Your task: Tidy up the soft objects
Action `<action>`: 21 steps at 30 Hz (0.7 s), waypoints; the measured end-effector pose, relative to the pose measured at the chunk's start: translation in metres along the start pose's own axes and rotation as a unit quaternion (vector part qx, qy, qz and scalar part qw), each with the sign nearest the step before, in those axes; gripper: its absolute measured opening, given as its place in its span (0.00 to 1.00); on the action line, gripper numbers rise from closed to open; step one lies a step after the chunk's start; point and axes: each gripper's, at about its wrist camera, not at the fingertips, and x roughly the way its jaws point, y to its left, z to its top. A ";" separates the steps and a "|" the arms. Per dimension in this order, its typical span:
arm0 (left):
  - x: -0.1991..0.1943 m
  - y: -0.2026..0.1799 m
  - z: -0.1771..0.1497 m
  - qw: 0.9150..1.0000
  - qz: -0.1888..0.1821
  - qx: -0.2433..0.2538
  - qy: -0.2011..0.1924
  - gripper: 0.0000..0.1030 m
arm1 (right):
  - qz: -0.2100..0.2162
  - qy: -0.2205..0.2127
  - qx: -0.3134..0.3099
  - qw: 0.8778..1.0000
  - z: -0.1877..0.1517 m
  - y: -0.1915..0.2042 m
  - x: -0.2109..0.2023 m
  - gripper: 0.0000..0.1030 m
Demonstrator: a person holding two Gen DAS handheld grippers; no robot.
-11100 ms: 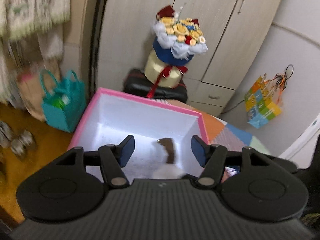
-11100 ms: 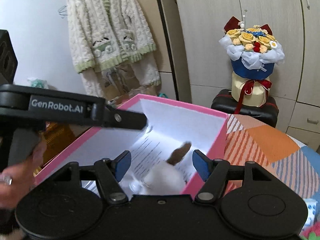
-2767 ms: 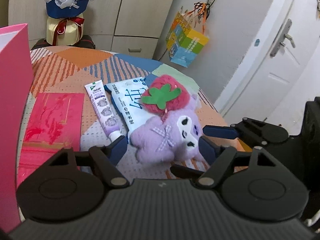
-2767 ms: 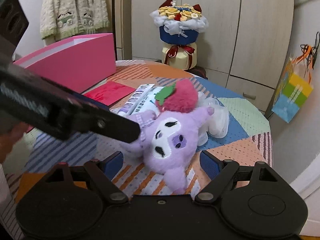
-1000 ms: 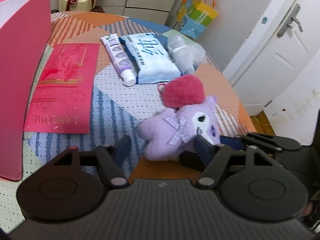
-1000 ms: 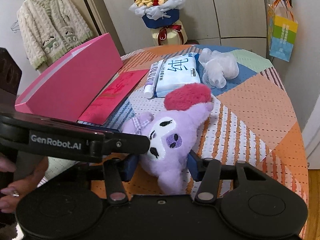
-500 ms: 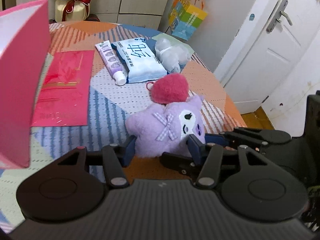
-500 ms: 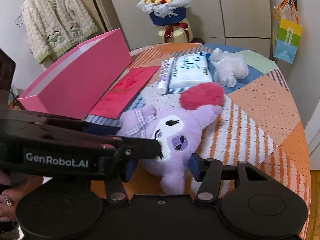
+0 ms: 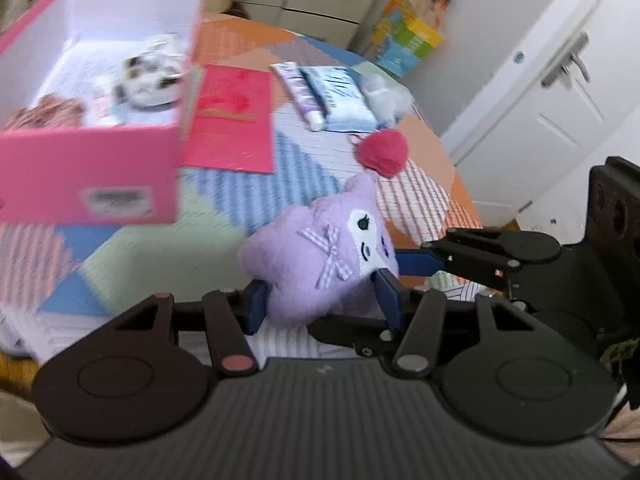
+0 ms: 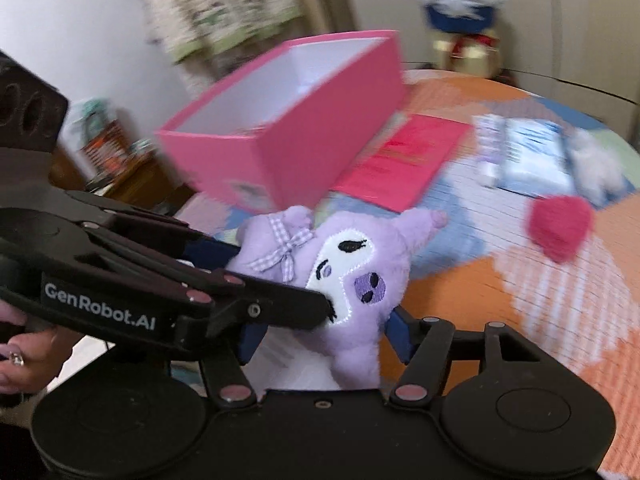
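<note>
A purple plush toy (image 9: 320, 264) with a checked bow hangs above the patchwork table (image 9: 160, 248). My left gripper (image 9: 320, 300) is shut on its body, both blue pads pressed into the fur. In the right wrist view the plush (image 10: 352, 264) has its lower limb between the fingers of my right gripper (image 10: 325, 338); those jaws are opening and the pads stand off the fur. An open pink box (image 9: 88, 168) sits to the left and holds small plush toys (image 9: 152, 72). A red fuzzy strawberry (image 9: 384, 152) lies on the table, apart from the plush.
Beside the box lie a red card (image 9: 232, 116), a toothpaste tube (image 9: 300, 96), a blue wipes pack (image 9: 340, 100) and a white fluffy bundle (image 9: 386, 96). The table's round edge drops off at the right, near a white door (image 9: 560, 92). A person's hand (image 10: 16, 356) holds the left gripper.
The plush has come up off the table in my left gripper and moved left toward the pink box, whose inside now shows. The right jaws have widened. The strawberry stayed behind.
</note>
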 end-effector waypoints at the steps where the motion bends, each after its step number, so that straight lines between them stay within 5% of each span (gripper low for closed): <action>1: -0.007 0.003 -0.002 1.000 0.005 -0.004 -0.004 0.52 | 0.010 0.001 -0.008 1.000 0.004 0.008 0.001 0.67; 10: -0.071 0.028 -0.005 0.999 0.026 -0.028 -0.039 0.50 | 0.073 -0.013 -0.061 0.995 0.036 0.066 0.008 0.67; 21: -0.096 0.060 0.055 0.991 0.057 -0.006 -0.122 0.46 | 0.046 -0.100 -0.099 0.989 0.108 0.075 0.030 0.67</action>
